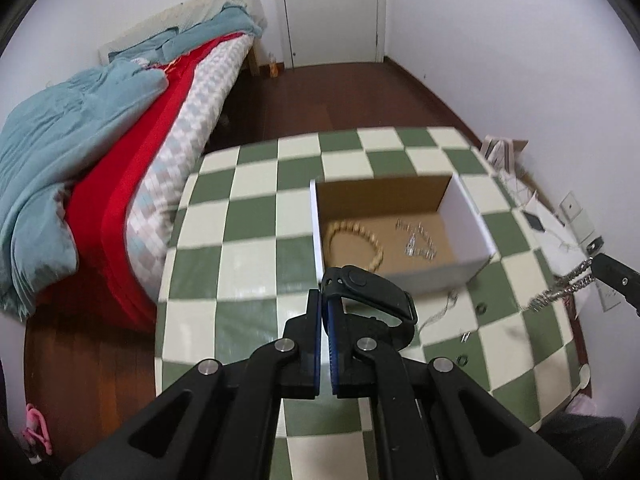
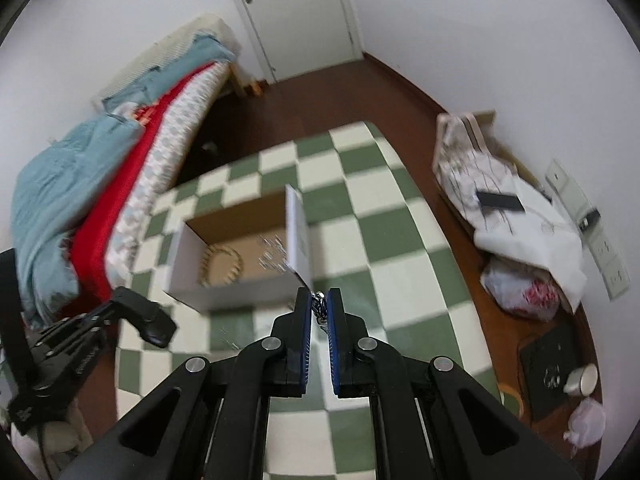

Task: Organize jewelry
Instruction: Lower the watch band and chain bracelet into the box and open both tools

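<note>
Black rubber watch band [image 1: 370, 294], light and springy, is clamped at its strap end in the left gripper [image 1: 325, 300], lower centre, before the box [image 1: 478, 226]. The right gripper [image 2: 319, 308] pinches a limp silver chain [image 2: 319, 305], which could snag. Beads [image 1: 356, 246] and clips [image 1: 418, 240] already lie inside; small rings [image 1: 482, 307] sit on the table [image 1: 256, 216].

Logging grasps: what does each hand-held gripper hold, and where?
Left: black band, pinched near its clasp end. Right: silver chain, by one end.

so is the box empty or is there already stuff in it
Not empty. The open box already holds a beaded bracelet and a silvery chain lying on its cardboard floor. Both views show them inside.
</note>
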`<state>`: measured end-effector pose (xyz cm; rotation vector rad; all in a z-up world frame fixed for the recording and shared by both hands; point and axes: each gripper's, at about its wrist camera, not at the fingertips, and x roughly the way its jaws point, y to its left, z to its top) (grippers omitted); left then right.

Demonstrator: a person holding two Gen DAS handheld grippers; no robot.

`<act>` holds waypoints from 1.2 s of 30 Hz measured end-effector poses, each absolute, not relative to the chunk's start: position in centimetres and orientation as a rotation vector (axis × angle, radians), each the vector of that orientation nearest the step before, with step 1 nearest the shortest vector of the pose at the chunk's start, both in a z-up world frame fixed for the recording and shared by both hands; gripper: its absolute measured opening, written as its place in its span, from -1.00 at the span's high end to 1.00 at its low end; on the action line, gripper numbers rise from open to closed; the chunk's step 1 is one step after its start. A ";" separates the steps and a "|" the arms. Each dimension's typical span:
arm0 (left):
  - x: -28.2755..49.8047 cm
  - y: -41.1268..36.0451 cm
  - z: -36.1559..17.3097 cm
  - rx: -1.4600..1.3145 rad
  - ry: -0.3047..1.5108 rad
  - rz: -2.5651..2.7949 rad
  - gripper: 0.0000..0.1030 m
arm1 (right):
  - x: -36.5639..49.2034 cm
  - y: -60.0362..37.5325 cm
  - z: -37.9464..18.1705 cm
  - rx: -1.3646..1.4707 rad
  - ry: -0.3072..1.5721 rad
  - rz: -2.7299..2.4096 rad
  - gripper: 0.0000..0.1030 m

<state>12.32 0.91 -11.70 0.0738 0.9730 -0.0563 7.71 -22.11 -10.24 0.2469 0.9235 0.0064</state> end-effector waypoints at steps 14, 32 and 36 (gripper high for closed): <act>22.4 1.2 -11.8 0.092 1.056 -0.118 0.99 | 17.9 -16.5 -7.3 0.238 0.933 0.135 0.84; 27.5 -0.3 -17.0 0.086 1.188 -0.123 0.78 | 27.1 -16.2 -14.4 0.145 1.139 0.082 0.82; 27.4 0.0 -15.6 0.060 1.143 -0.102 -0.75 | 27.2 -16.3 -14.3 0.145 1.151 0.064 0.30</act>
